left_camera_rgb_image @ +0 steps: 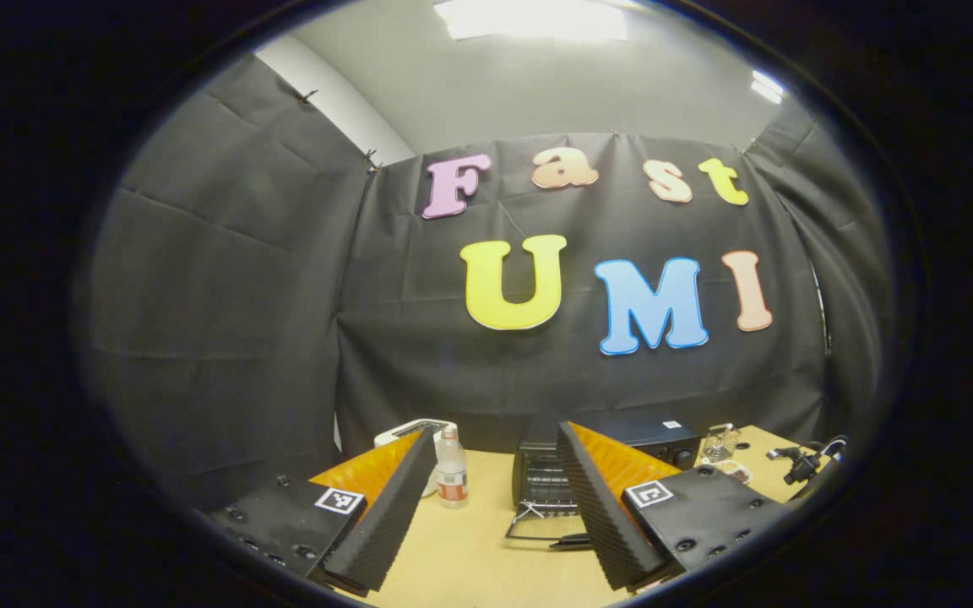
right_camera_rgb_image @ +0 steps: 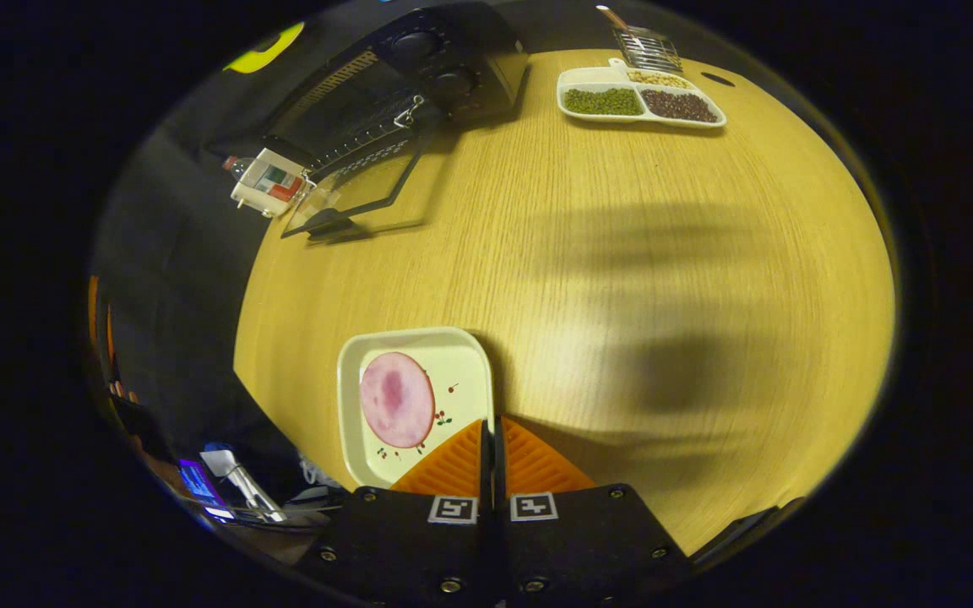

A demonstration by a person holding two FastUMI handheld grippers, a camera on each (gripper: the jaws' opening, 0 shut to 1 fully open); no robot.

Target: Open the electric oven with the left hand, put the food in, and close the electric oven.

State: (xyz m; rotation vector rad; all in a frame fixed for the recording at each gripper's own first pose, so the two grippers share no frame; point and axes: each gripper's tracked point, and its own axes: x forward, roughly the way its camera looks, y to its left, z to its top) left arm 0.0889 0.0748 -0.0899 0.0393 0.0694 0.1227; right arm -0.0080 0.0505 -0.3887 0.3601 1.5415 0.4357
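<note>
The black electric oven (left_camera_rgb_image: 537, 473) stands at the back of the wooden table (left_camera_rgb_image: 470, 549), its glass door (left_camera_rgb_image: 541, 530) dropped open. My left gripper (left_camera_rgb_image: 497, 431) hovers open in front of it, holding nothing. In the right gripper view the oven (right_camera_rgb_image: 453, 59) sits at the far left with its door (right_camera_rgb_image: 360, 190) down. My right gripper (right_camera_rgb_image: 491, 420) is shut on the right rim of a white square plate (right_camera_rgb_image: 419, 338) that carries a round pink slice of food (right_camera_rgb_image: 396, 399), near the table's front edge. Whether the plate rests on the table I cannot tell.
A small bottle (left_camera_rgb_image: 451, 477) and a white device (left_camera_rgb_image: 406, 432) stand left of the oven. A divided white dish of beans (right_camera_rgb_image: 638, 101) and a wire basket (right_camera_rgb_image: 647, 46) lie at the back right. Bare tabletop (right_camera_rgb_image: 622, 279) stretches between plate and oven.
</note>
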